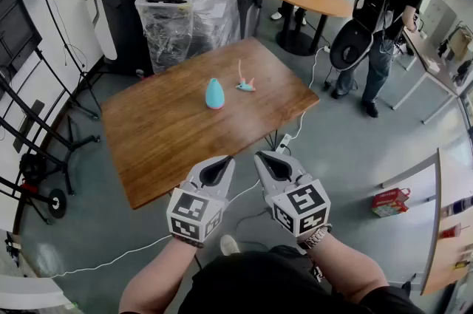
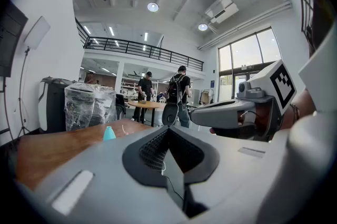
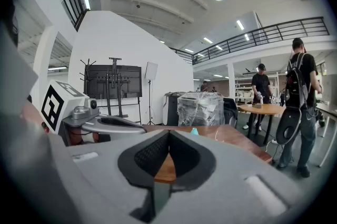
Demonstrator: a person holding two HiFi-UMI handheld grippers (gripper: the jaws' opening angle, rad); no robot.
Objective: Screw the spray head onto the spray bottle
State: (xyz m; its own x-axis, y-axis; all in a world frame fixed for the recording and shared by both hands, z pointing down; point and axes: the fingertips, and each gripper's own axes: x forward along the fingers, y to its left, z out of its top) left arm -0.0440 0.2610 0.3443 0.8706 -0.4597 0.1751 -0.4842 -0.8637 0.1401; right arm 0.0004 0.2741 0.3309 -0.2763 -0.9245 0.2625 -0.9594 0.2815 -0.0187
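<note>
I find no brand or label I can read. The only print is the black-and-white square pattern on the two marker cubes, and some lettering on a small red box (image 1: 390, 200) on the floor, too small to make out.

My count is one teal, egg-shaped plastic spray bottle (image 1: 214, 94), one small pink-and-teal spray head (image 1: 244, 84), one rectangular brown wooden table (image 1: 159, 146) and two grey tongs. Beyond them are one round wooden table (image 1: 319, 1), one dark machine wrapped in clear plastic film (image 1: 191, 8), and two people I can count clearly standing by the round table.

The bottle stands upright near the middle of the rectangular table with no head on it. The spray head lies on the wood near the bottle's right side, not touching it.

The left gripper (image 1: 225, 160) is clenched. Its own view shows the two dark ribbed pads meeting at the tip with nothing between them. The right gripper (image 1: 261, 156) is clenched as well, pads together and empty. Both hang side by side off the near edge of the table, pointing toward it, well apart from the bottle and the spray head and touching neither.
</note>
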